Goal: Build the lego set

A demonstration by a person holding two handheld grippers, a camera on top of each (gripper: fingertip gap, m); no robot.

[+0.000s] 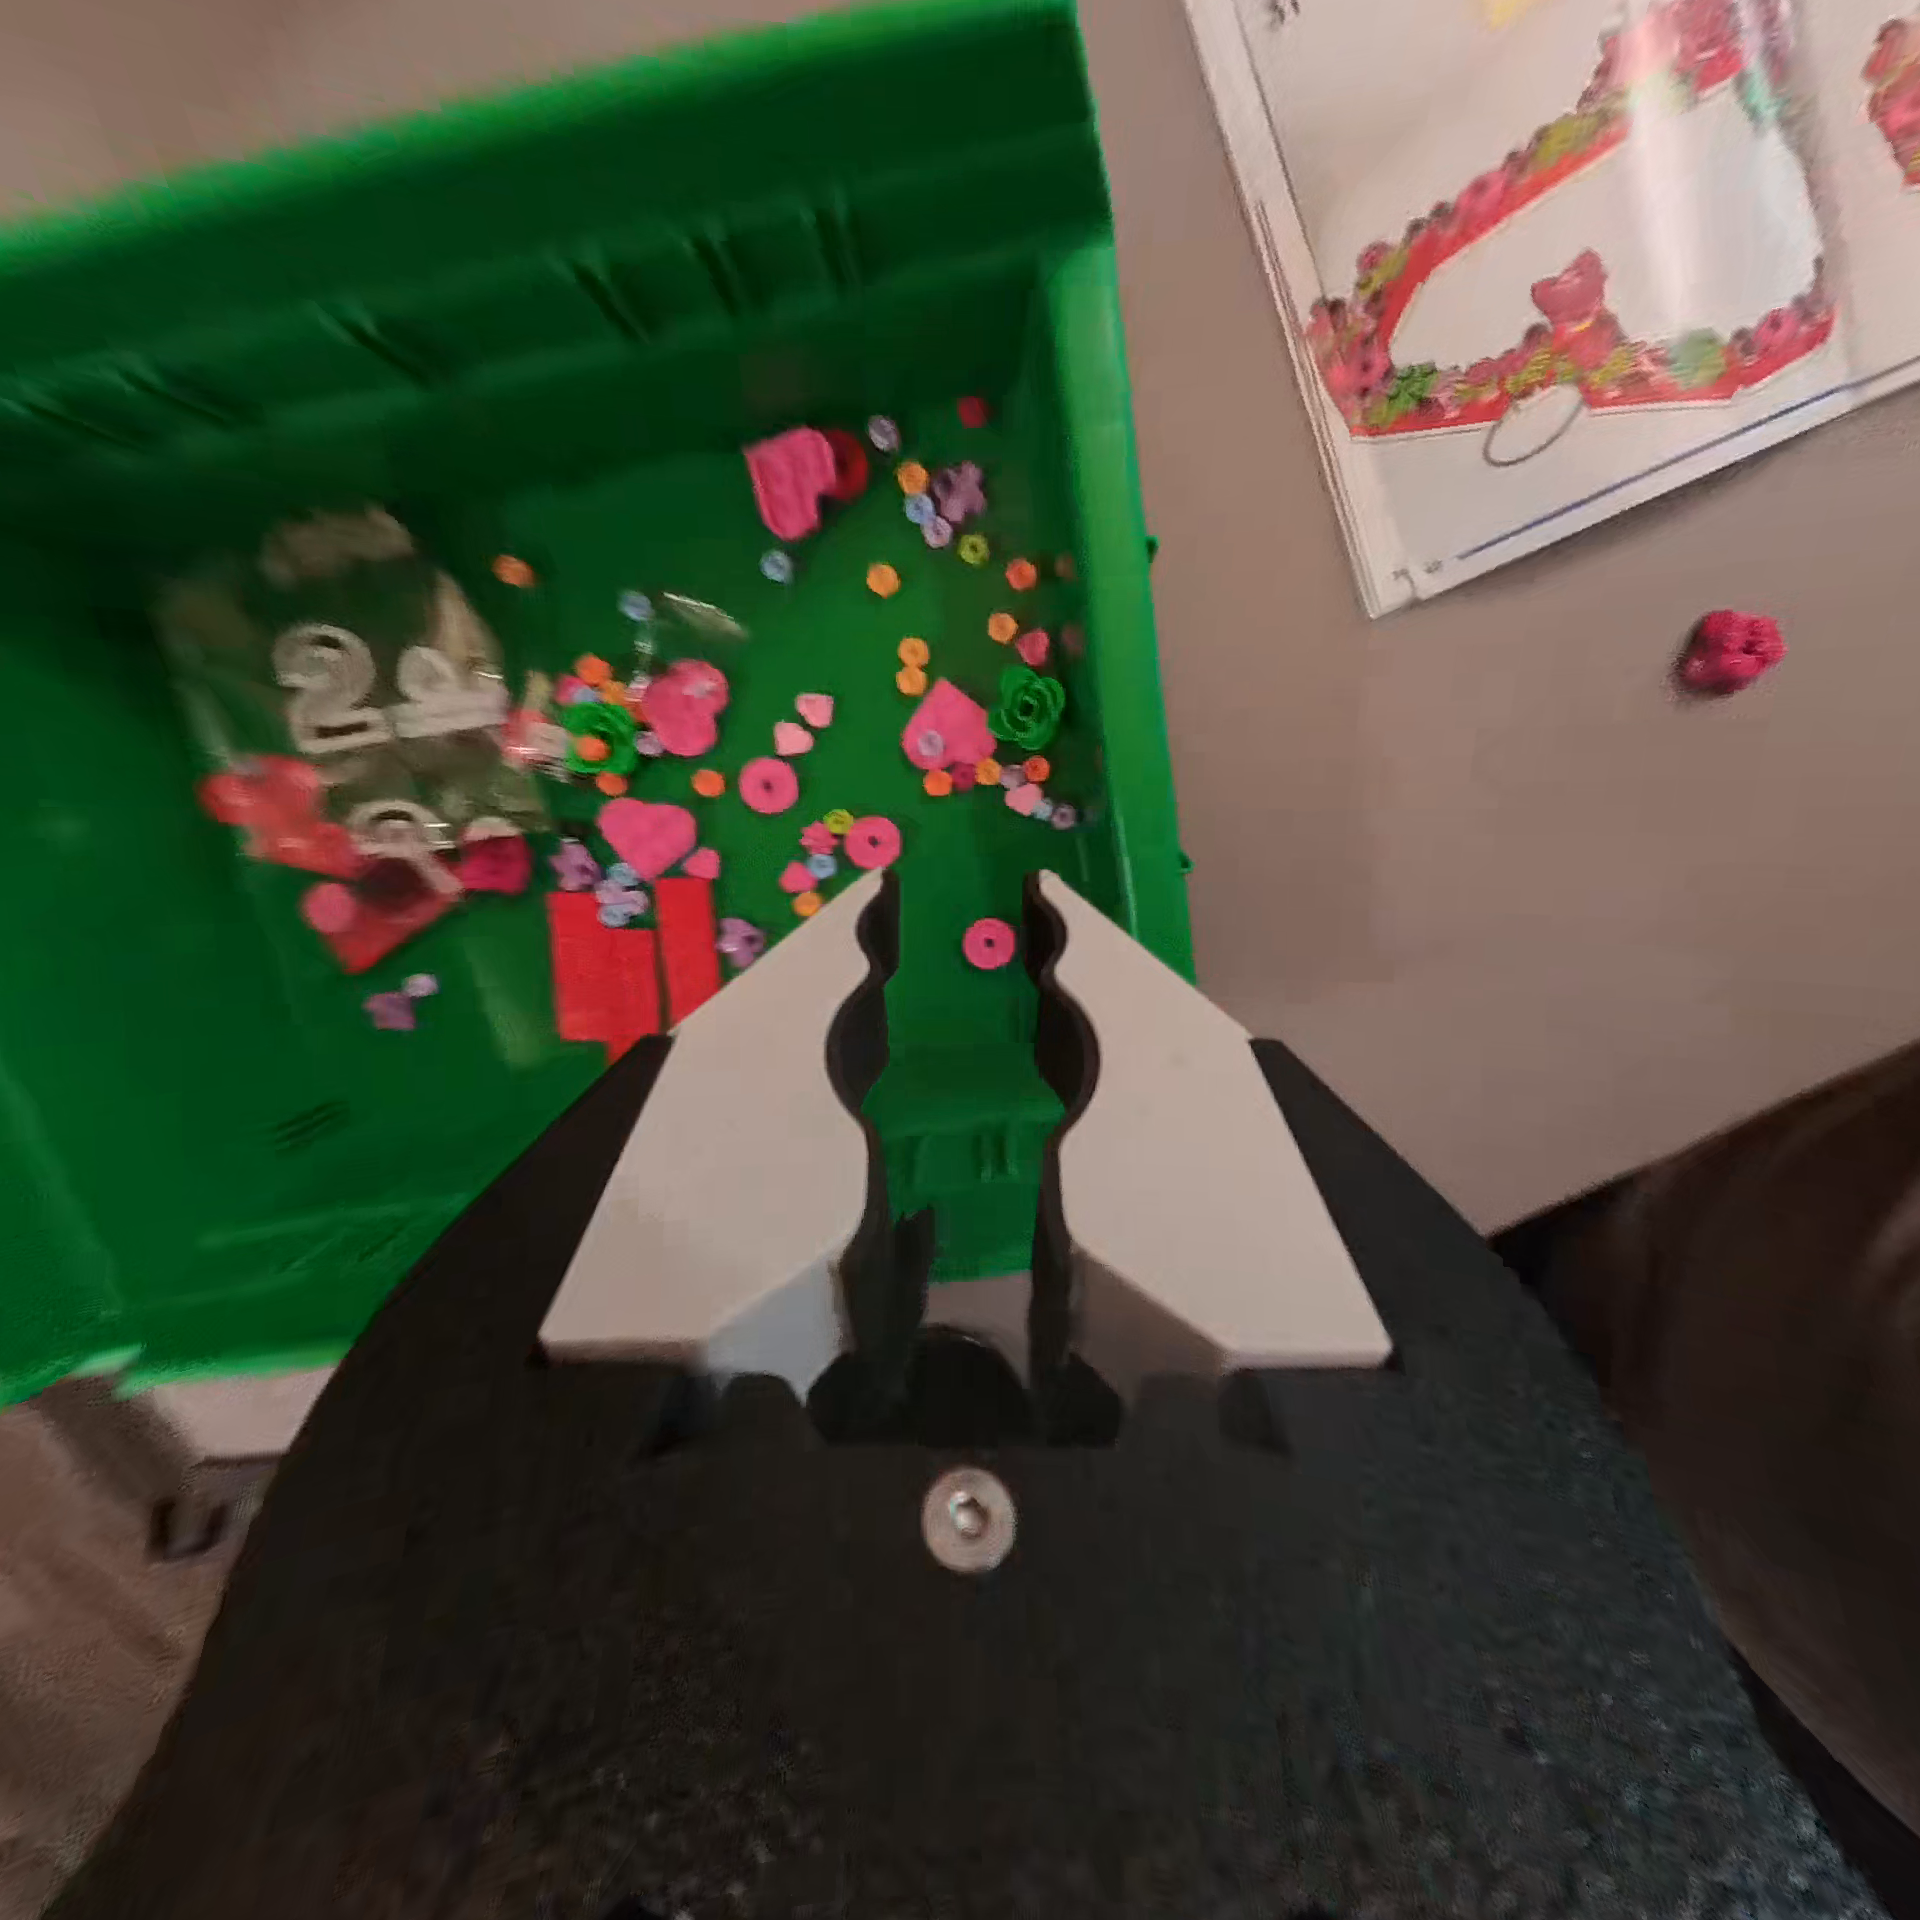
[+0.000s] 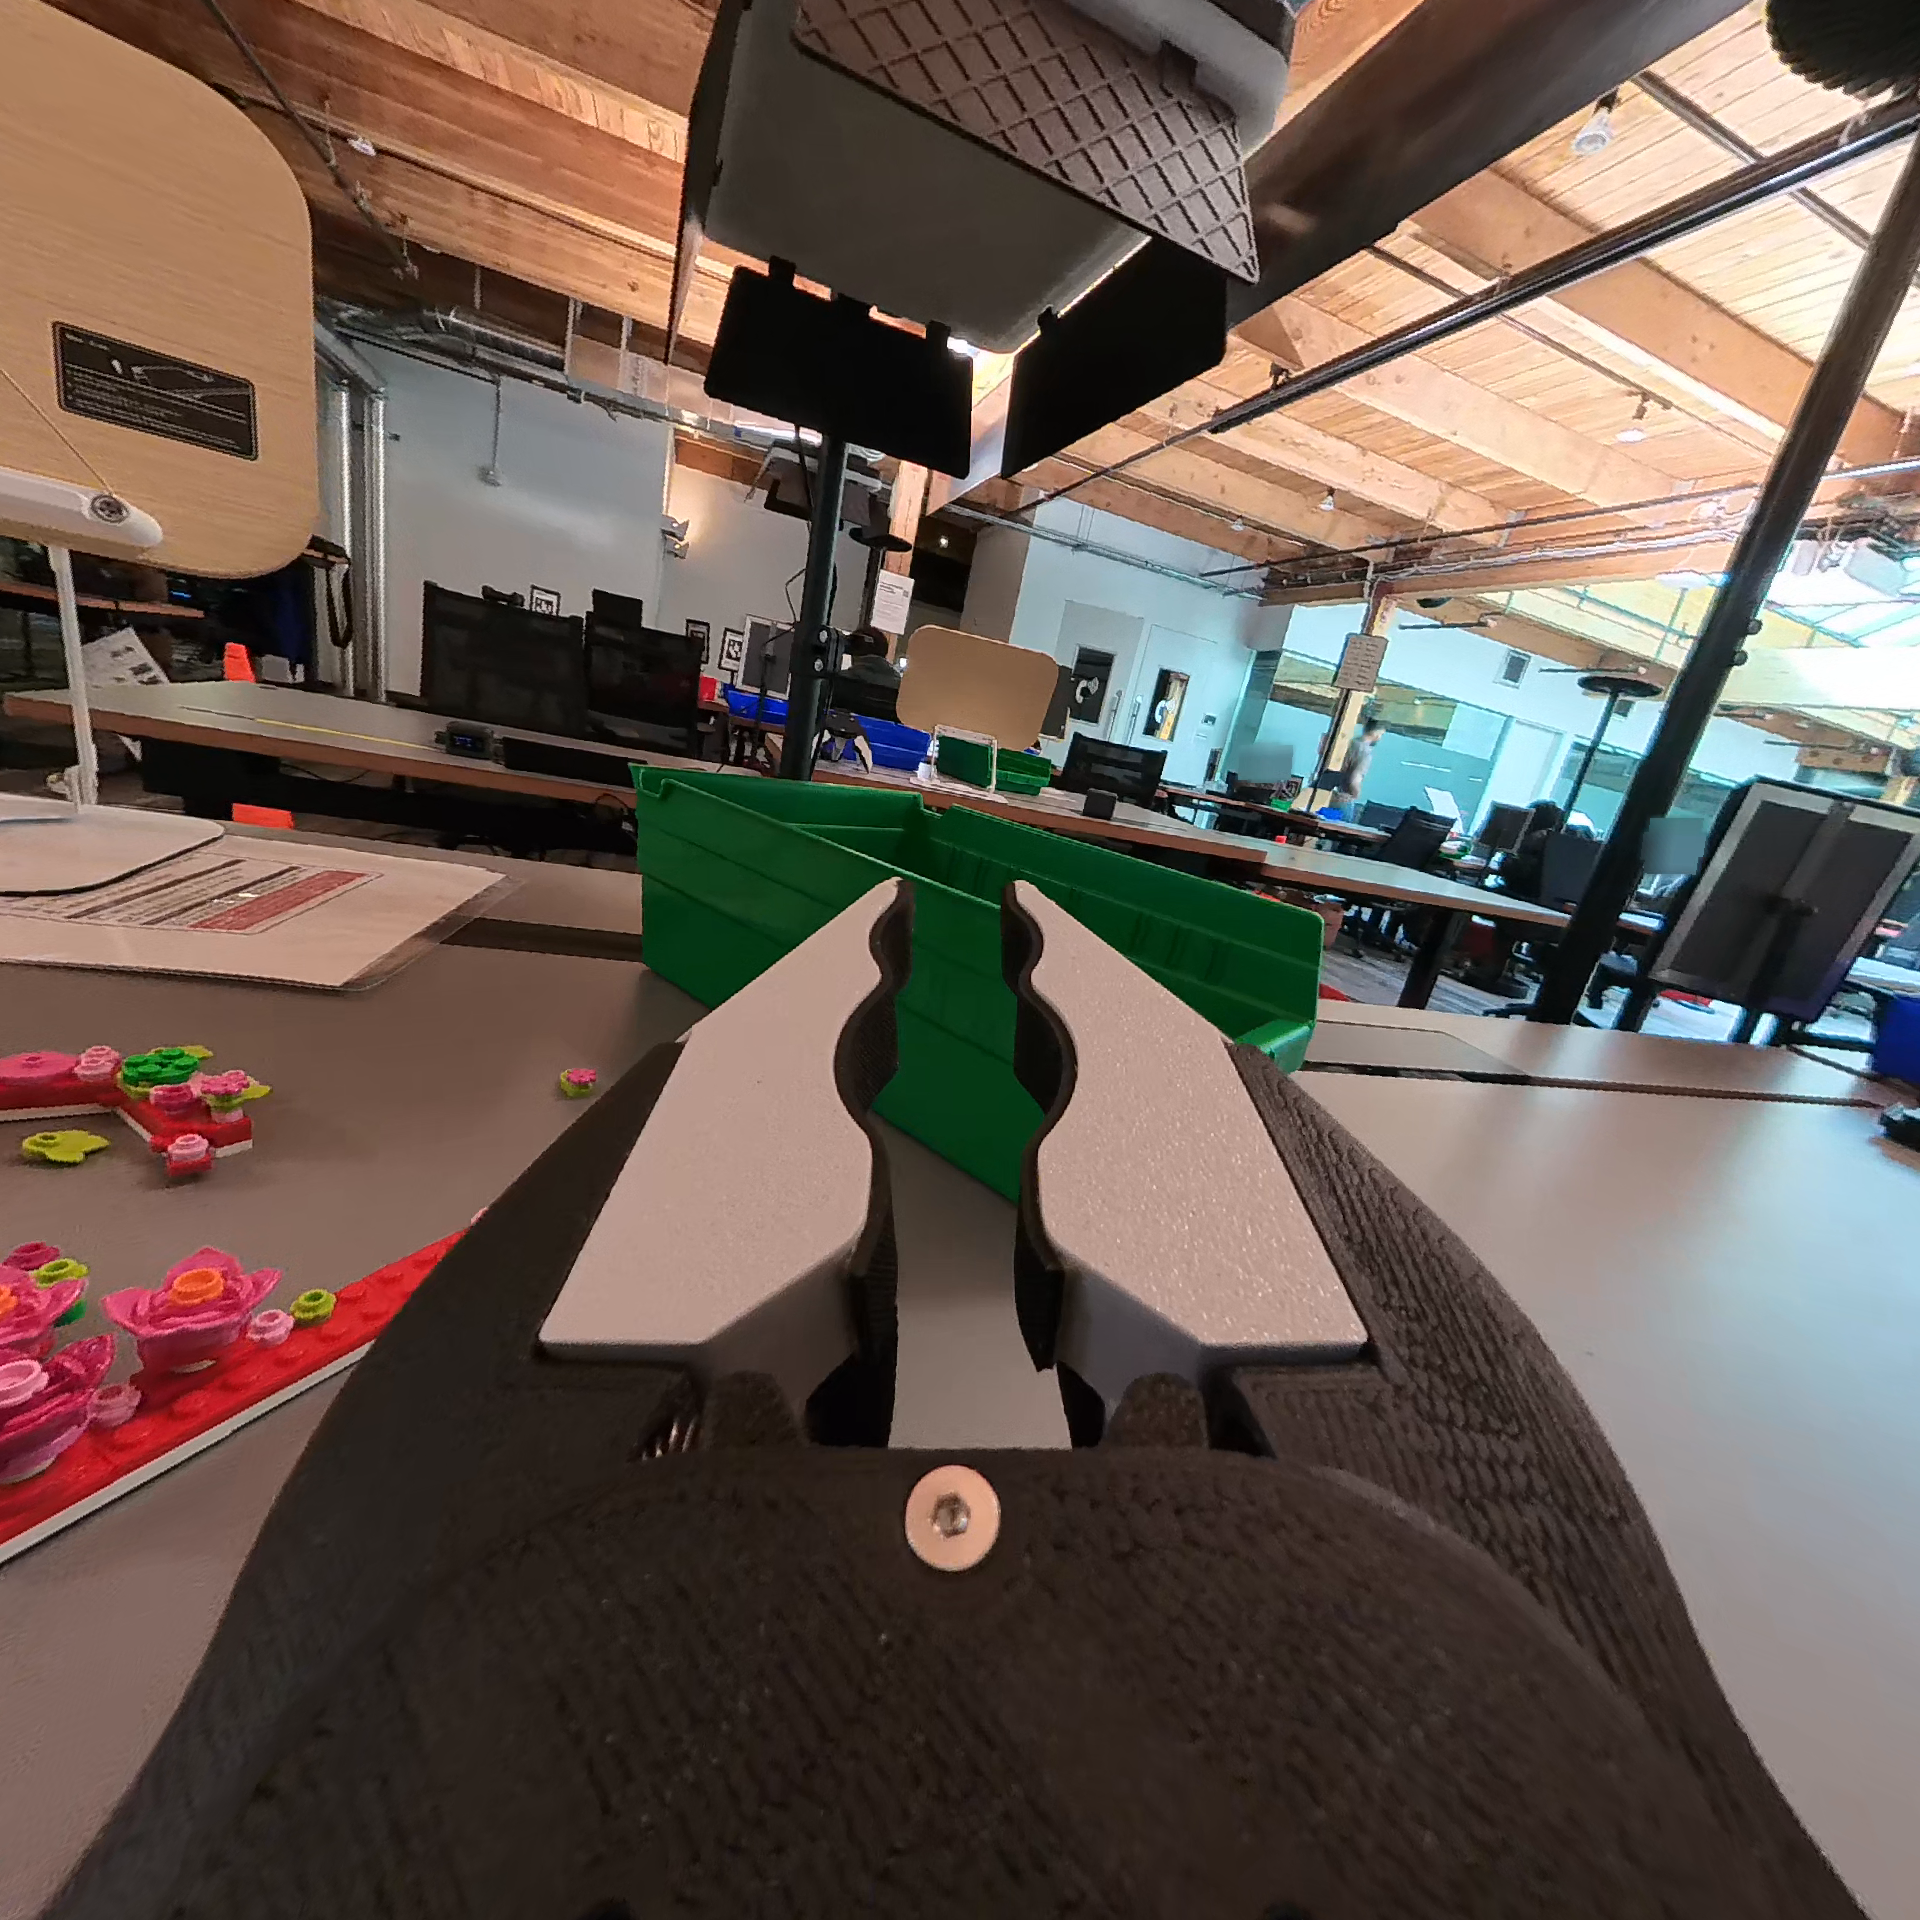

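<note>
1. Counter (image 2: 1558, 1299) carries it all.
2. Green bin (image 1: 520, 312) holds loose bricks (image 1: 769, 784).
3. Red plate (image 2: 260, 1382), flowers on top, beside right gripper (image 2: 956, 894), jaws apart, empty.
4. Left gripper (image 1: 961, 883) over bin, jaws apart, empty.

Green bin (image 1: 582, 312) — pink, orange, red pieces (image 1: 769, 784) inside — grey table (image 2: 1558, 1299).

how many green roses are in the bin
2. One green rose lies near the right wall of the green bin; the other sits mid-floor beside the plastic bag. Blur or the bag may hide more.
</note>
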